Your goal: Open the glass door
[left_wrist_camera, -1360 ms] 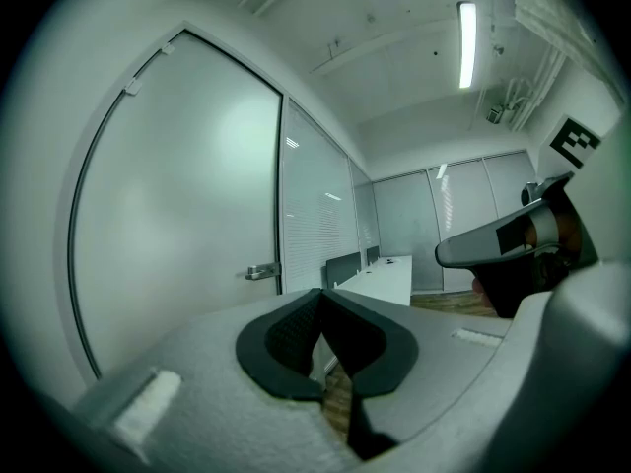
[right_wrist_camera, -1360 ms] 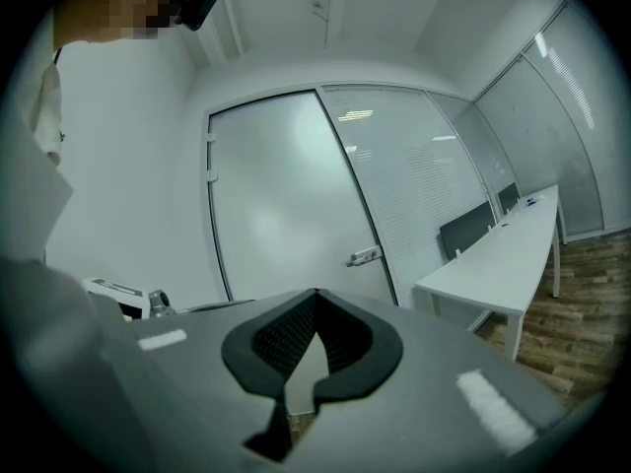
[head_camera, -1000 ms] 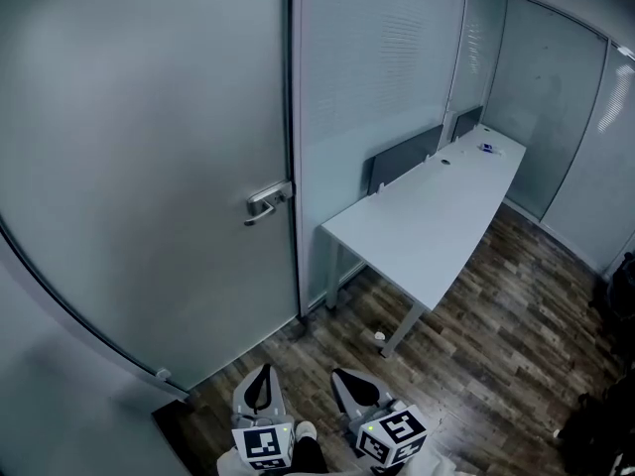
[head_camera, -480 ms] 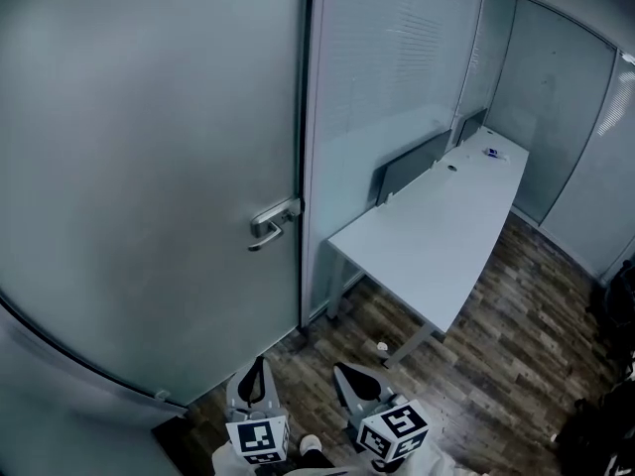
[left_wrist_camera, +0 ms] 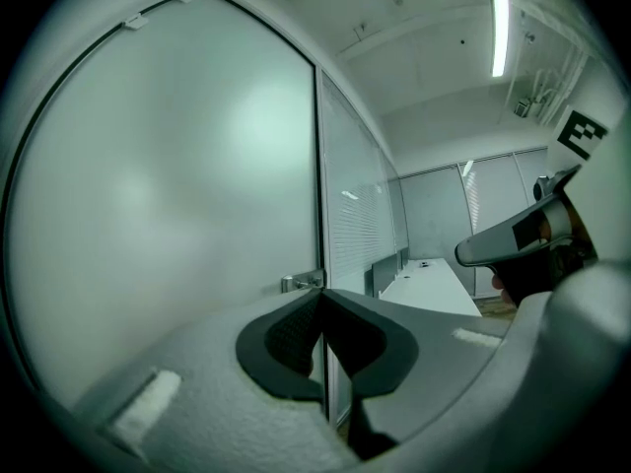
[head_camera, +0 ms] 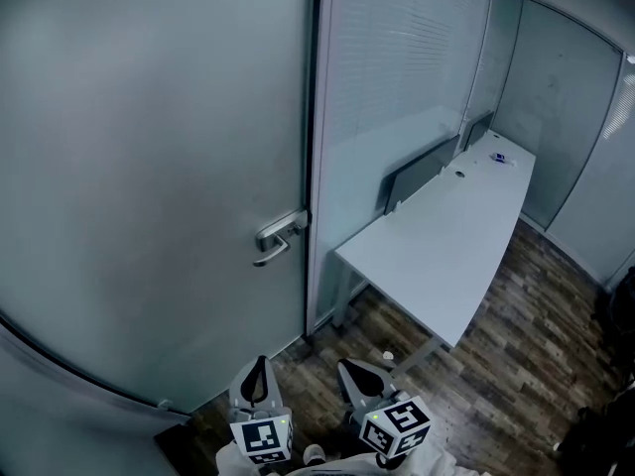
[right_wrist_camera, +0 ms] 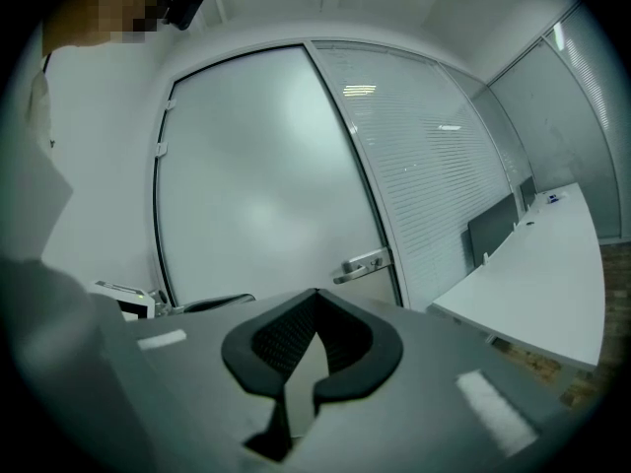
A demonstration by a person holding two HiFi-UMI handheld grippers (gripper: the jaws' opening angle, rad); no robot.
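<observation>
My left claw (head_camera: 259,365) and right claw (head_camera: 349,369) are both pinched shut, holding nothing, low in front of the frosted glass door (head_camera: 149,167). Its lever handle (head_camera: 279,236) sits at the door's right edge, well apart from me. A white desk (head_camera: 446,246) runs along the glass partition (head_camera: 397,97) to the right.

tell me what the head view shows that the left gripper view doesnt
Only the head view: the left gripper from above, marker cube included, and a small pale object on the floor by a leg of the white desk.
Only the left gripper view: the ceiling with a lit strip light.
Both: the frosted glass door, its lever handle, the slatted glass partition, the desk and the right gripper.
</observation>
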